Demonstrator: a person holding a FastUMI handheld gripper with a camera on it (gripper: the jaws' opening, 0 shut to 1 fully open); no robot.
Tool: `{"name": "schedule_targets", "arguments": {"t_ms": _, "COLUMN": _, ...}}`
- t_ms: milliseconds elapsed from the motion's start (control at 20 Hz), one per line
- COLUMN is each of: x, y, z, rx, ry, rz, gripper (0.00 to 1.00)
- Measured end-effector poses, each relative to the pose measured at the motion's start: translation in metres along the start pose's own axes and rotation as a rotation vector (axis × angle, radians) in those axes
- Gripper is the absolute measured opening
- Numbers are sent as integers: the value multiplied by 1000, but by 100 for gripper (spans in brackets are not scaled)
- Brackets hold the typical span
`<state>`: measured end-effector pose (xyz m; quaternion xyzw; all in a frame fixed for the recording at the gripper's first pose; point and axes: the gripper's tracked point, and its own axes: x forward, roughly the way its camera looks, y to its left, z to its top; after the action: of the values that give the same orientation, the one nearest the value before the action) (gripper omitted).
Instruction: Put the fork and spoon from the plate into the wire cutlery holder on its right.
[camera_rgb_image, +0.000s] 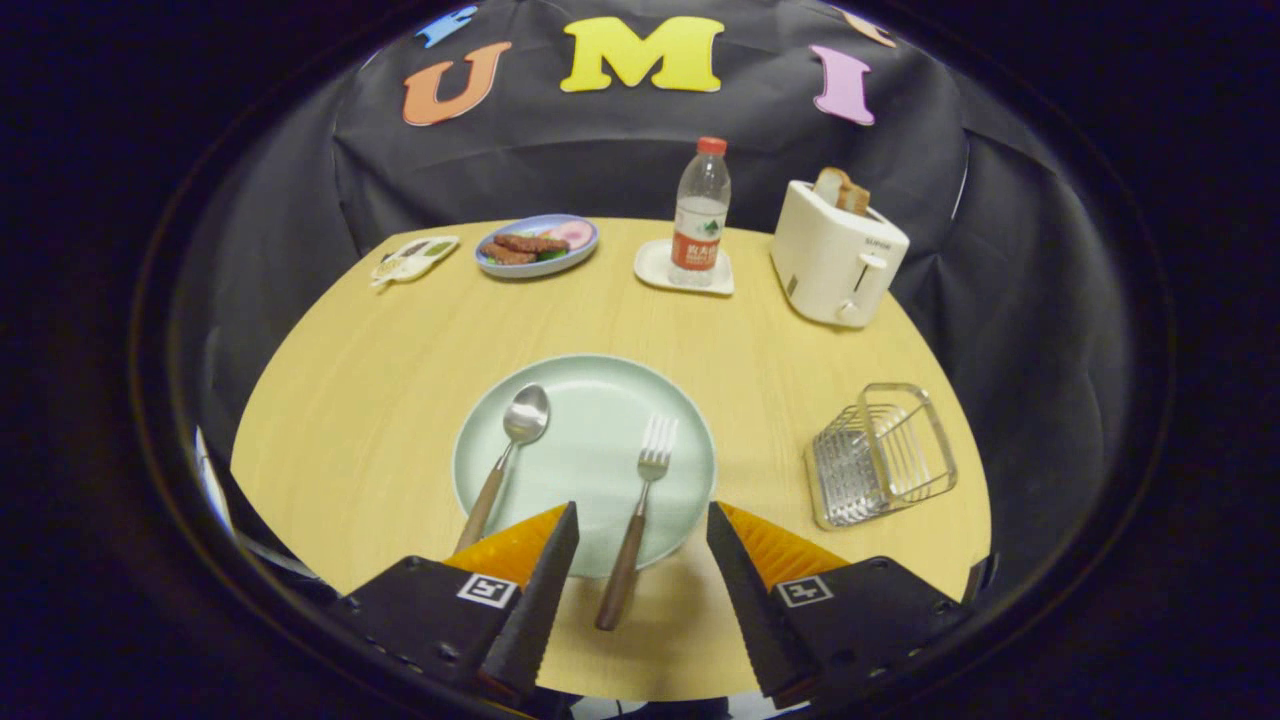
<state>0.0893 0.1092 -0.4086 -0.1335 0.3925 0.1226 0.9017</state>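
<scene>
A pale green plate (590, 400) lies on the wooden table just ahead of my fingers. On its left part rests a spoon (505, 458) with a wooden handle that runs off the rim toward my left finger. A fork (640, 505) with a wooden handle lies on the plate's right part, its handle sticking out over the rim between my two fingers. My gripper (642, 520) is open, held above the fork's handle and touching nothing. The wire cutlery holder (880, 455) stands on the table to the plate's right, beyond my right finger, with nothing in it.
At the back of the table stand a white toaster (835, 255) with bread in it, a water bottle (700, 215) on a small white tray, a blue plate (538, 245) of food and a flat packet (415, 258). Bare wood lies between plate and holder.
</scene>
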Motion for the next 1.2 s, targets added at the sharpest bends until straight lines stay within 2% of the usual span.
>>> {"name": "schedule_targets", "arguments": {"t_ms": 300, "x": 29, "y": 7, "z": -13, "rx": 84, "ry": 89, "rz": -26, "gripper": 55}}
{"name": "schedule_targets", "arguments": {"t_ms": 500, "x": 43, "y": 5, "z": -19, "rx": 104, "ry": 116, "rz": -42, "gripper": 54}}
{"name": "schedule_targets", "arguments": {"t_ms": 550, "x": 47, "y": 3, "z": -20, "rx": 111, "ry": 121, "rz": -50, "gripper": 46}}
{"name": "schedule_targets", "arguments": {"t_ms": 600, "x": 50, "y": 6, "z": -21, "rx": 120, "ry": 127, "rz": -42, "gripper": 32}}
{"name": "schedule_targets", "arguments": {"t_ms": 700, "x": 53, "y": 6, "z": -22, "rx": 106, "ry": 140, "rz": -49, "gripper": 31}}
{"name": "schedule_targets", "arguments": {"t_ms": 800, "x": 58, "y": 3, "z": -23, "rx": 105, "ry": 147, "rz": -60, "gripper": 12}}
{"name": "schedule_targets", "arguments": {"t_ms": 950, "x": 54, "y": 3, "z": -21, "rx": 120, "ry": 151, "rz": -26, "gripper": 7}}
{"name": "schedule_targets", "arguments": {"t_ms": 1200, "x": 32, "y": -2, "z": -2, "rx": 79, "ry": 91, "rz": 41, "gripper": 7}}
